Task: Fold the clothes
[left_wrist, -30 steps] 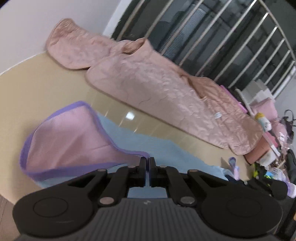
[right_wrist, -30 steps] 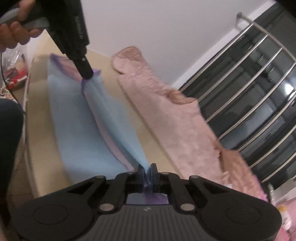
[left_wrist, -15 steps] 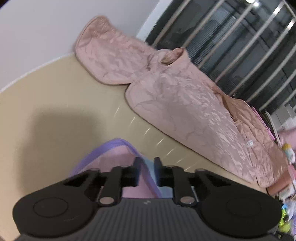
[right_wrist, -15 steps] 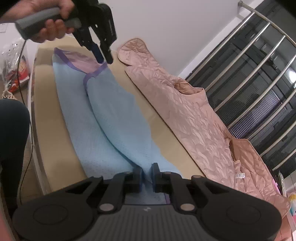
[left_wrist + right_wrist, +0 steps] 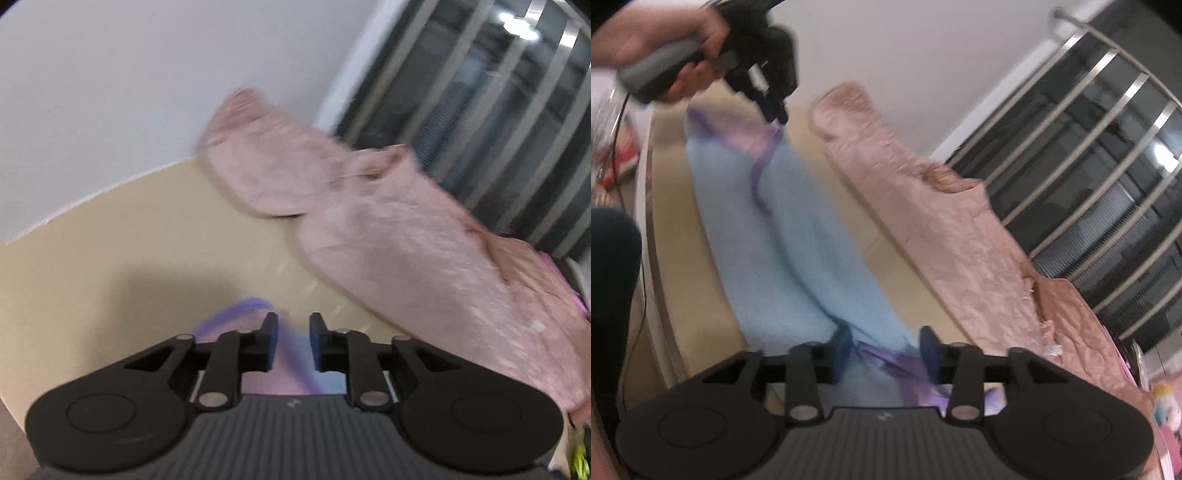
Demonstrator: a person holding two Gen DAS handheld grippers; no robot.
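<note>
I judged the blue cloth point(image 5: 783, 236) soft, light and limp, best pinched at its purple hem point(image 5: 759, 173), where the edge is firmer. It lay flat along the desk point(image 5: 672, 229), running from 6 toward 11 o'clock in my right view. My right tool point(image 5: 884, 345) had just been opening; it stood spread, the hem loose between its tips. My left tool point(image 5: 291, 332) had also just been opening, parted just above the far corner. The pink quilt point(image 5: 942, 229) lay alongside at 3 o'clock.

Two garments side by side on beige worktop point(image 5: 676, 229).
Light-blue purple-trimmed fleece garment point(image 5: 798, 251) left; quilted pink jacket point(image 5: 945, 236) right, along barred window point(image 5: 1108, 155).
</note>
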